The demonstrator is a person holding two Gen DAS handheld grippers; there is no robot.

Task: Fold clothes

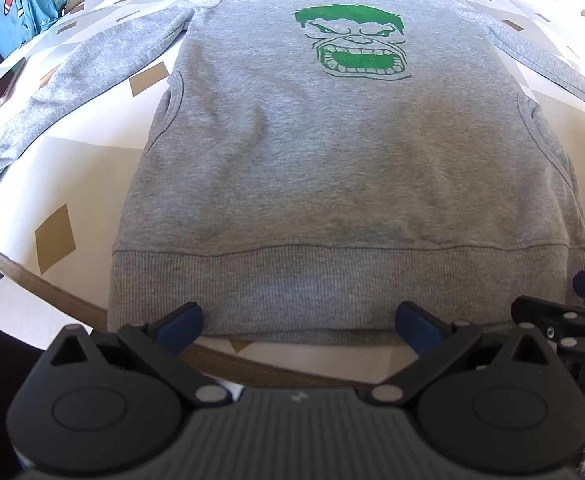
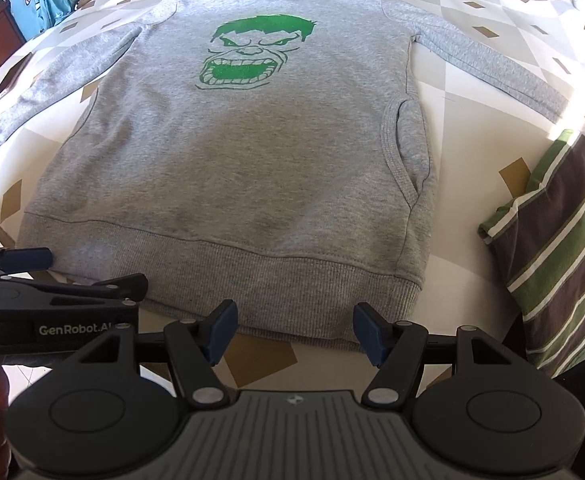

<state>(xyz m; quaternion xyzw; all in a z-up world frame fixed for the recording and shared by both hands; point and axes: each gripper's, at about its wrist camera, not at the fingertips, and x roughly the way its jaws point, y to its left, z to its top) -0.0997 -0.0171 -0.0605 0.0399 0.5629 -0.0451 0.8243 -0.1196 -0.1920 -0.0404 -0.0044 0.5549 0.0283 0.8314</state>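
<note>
L tool (image 1: pixel 298 326) spread, at hem, holding nothing. Grey hoodie (image 1: pixel 332 152) flat, face up on table (image 1: pixel 72 184), sleeves out both sides, no fold visible. R tool (image 2: pixel 294 330) spread by hem's R corner. Striped garment (image 2: pixel 560 264) far R looks folded.
</note>
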